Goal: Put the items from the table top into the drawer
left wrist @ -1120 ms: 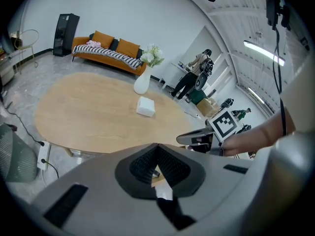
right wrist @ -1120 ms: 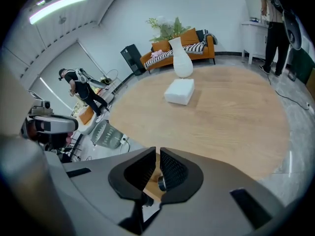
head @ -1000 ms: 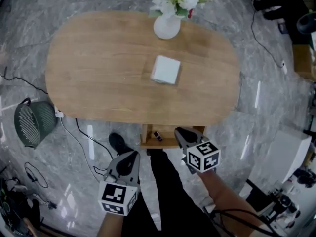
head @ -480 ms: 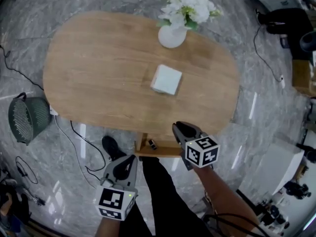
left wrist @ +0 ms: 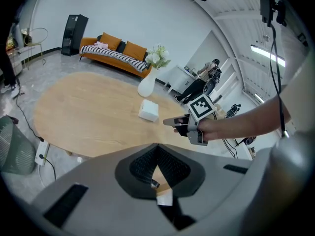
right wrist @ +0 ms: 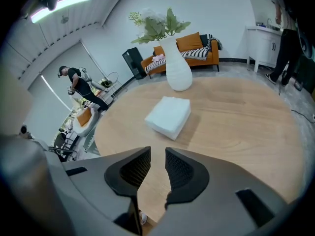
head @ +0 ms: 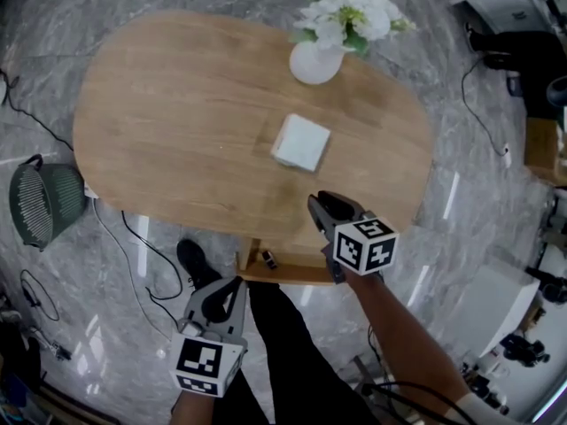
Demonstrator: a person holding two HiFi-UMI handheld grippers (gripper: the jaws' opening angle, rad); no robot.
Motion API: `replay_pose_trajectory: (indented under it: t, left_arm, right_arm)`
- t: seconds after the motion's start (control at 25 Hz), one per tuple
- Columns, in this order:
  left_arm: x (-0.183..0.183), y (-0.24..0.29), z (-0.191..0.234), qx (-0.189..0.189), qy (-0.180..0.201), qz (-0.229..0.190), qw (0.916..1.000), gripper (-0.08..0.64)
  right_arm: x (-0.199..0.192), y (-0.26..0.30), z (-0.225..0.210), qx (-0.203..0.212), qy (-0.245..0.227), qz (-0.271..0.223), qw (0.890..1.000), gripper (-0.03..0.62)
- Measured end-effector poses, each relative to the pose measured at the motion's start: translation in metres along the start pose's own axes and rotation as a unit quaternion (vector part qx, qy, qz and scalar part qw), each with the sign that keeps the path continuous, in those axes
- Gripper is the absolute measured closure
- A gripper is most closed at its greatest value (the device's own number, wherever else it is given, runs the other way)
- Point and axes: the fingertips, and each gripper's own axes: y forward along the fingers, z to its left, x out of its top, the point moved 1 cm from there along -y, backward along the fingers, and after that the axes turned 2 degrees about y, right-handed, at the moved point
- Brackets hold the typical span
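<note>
We count one white square pad [head: 301,142] mid-table [head: 168,122], beside one vase [head: 315,63]. One small object [head: 265,258] lies in the drawer [head: 285,273]. Right gripper [head: 319,204]: fingers just opening, empty. Left gripper [head: 237,282]: fingers clenched, empty.

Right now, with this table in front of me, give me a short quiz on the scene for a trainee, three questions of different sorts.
1. True or false: the white pack already lies in the drawer.
2. What stands at the far edge of the table? A: a vase of flowers. B: a kettle. C: a lamp.
3. Which gripper has its jaws apart?

Key
1. False: it lies on the table top.
2. A.
3. The right gripper: its jaws have just been opening, with nothing between them.
</note>
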Motion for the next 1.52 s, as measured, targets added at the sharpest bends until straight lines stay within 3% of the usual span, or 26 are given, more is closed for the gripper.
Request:
replay_pose_trajectory:
  t: [0.72, 0.92, 1.2, 1.52]
  left_arm:
    - [-0.009, 0.000, 0.014, 0.014, -0.021, 0.002, 0.9997, 0.558]
    - [-0.011, 0.000, 0.017, 0.016, -0.024, 0.001, 0.9996, 0.558]
    - [-0.017, 0.001, 0.020, 0.015, -0.021, 0.002, 0.9997, 0.559]
    - [-0.014, -0.004, 0.022, 0.008, -0.012, 0.009, 0.9999, 0.560]
  right_arm:
    - [0.037, 0.042, -0.025, 0.011, 0.098, -0.012, 0.995, 0.431]
    - [0.037, 0.058, -0.029, 0.009, 0.127, 0.010, 0.992, 0.426]
    - [0.042, 0.056, -0.022, 0.030, 0.130, 0.000, 0.991, 0.517]
    - [0.036, 0.039, -0.012, 0.047, 0.139, -0.019, 0.989, 0.529]
